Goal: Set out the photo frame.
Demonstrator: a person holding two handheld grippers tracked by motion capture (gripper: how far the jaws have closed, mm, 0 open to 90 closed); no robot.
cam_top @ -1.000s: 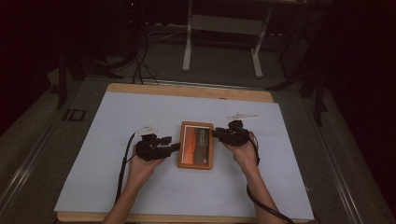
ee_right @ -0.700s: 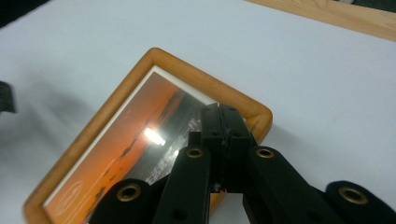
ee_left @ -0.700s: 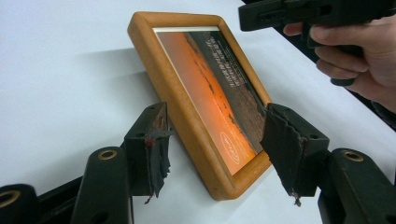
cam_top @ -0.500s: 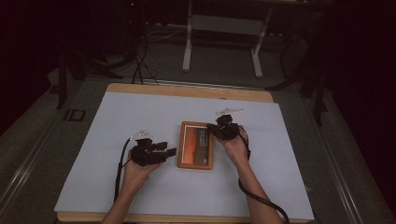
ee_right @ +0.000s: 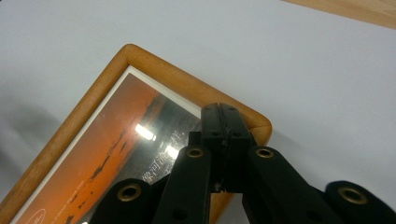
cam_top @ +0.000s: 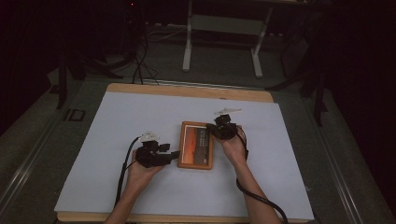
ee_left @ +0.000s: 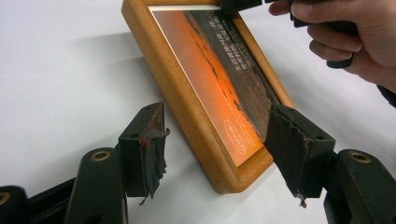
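Note:
A wooden picture frame [cam_top: 196, 145] holding an orange sunset print lies flat in the middle of the white-covered table. My left gripper [cam_top: 173, 153] is at the frame's near left corner. In the left gripper view it is open [ee_left: 219, 156], its jaws standing either side of that frame [ee_left: 187, 98] corner without touching it. My right gripper [cam_top: 216, 129] is at the far right corner. Its jaws are shut [ee_right: 224, 112] with nothing between them, their tip resting over the frame [ee_right: 88, 98] just inside that corner. The right hand [ee_left: 348, 42] also shows in the left gripper view.
A white sheet [cam_top: 116, 140] covers the wooden table [cam_top: 187, 90], with wide bare room on every side of the frame. Behind the table on the floor stand a metal stand [cam_top: 222, 42] and some cables [cam_top: 140, 65].
My left gripper has slid from the frame's left side toward its near left corner. My right gripper has moved from the right side up to the far right corner.

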